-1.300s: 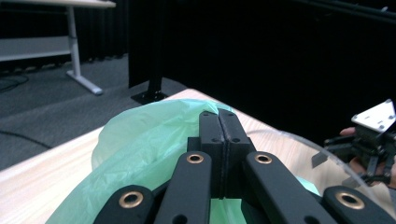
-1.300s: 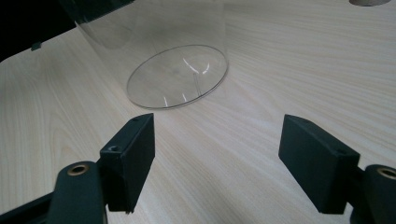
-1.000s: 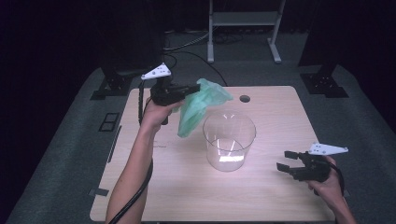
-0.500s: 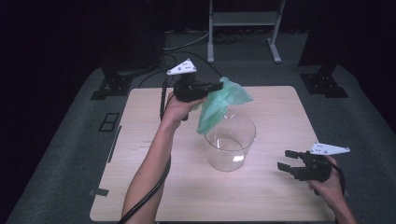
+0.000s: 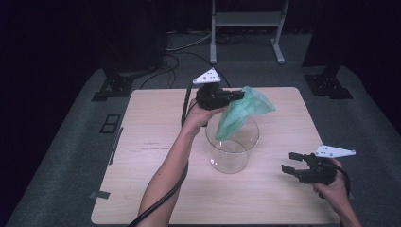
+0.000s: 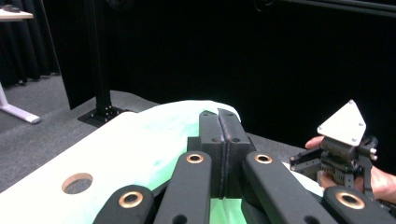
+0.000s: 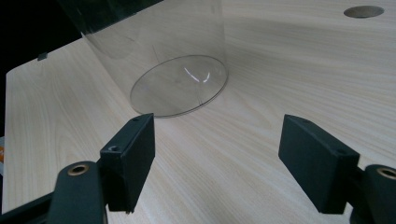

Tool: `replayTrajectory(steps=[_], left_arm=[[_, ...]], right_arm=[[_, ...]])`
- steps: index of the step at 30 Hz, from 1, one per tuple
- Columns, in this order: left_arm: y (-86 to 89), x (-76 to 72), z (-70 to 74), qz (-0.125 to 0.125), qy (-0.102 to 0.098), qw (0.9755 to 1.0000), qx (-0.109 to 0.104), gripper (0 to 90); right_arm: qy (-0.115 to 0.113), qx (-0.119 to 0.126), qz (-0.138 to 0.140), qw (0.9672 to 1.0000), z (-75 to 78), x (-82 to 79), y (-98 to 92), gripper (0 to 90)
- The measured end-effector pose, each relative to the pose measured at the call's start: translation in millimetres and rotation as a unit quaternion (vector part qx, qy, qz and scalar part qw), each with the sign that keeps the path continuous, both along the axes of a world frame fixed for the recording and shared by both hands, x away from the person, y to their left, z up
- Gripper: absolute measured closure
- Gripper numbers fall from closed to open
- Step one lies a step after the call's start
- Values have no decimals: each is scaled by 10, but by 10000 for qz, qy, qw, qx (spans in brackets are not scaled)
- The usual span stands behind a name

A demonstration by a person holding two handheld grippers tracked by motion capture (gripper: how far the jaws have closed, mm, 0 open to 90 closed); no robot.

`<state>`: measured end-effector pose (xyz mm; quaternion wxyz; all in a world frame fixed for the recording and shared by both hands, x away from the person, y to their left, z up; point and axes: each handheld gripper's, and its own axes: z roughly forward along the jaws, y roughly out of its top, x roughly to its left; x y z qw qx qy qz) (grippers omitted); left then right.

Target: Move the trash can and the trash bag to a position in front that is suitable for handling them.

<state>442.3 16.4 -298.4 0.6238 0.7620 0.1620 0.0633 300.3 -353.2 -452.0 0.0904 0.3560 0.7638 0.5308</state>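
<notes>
In the high view my left gripper (image 5: 239, 94) is shut on the top of a crumpled green plastic bag (image 5: 246, 111). The bag hangs down over the mouth of a clear round container (image 5: 231, 153) at the table's middle, and its lower end sits at the rim. The left gripper view has the two jaws pressed together (image 6: 219, 135), with the pale green bag (image 6: 177, 121) spread behind them. My right gripper (image 5: 291, 162) rests open near the front right, level and pointing at the container. Its pads (image 7: 135, 154) stand wide apart with nothing between them, and the container (image 7: 177, 60) is just ahead.
The light wooden table (image 5: 151, 142) has a small round hole (image 7: 363, 11) near its far edge. A metal stand (image 5: 246, 19) and black bases sit on the grey floor behind. The right gripper (image 6: 303, 163), held in a hand, appears far off in the left gripper view.
My left gripper has carried the green bag to the right and slightly down, from the container's far left side to above its mouth. The right gripper has stayed still.
</notes>
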Motion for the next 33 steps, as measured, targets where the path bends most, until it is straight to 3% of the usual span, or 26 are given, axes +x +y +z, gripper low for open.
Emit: replayTrajectory(steps=[4,12,19,33], left_arm=[[19,-82,-62,-3,-121,9997,197,900],[121,-232,-232,-44,-160,9993,328,900],[257,-312,-374,22,-90,9990,428,900],[367,-464,-532,-194,51,9958,897,896]], right_arm=[[11,-2,16,10000,-6,7,16,263],[15,-27,46,10000,-9,8,52,263],[29,-27,61,10000,-15,11,61,263],[59,-7,110,9999,-20,32,107,263]])
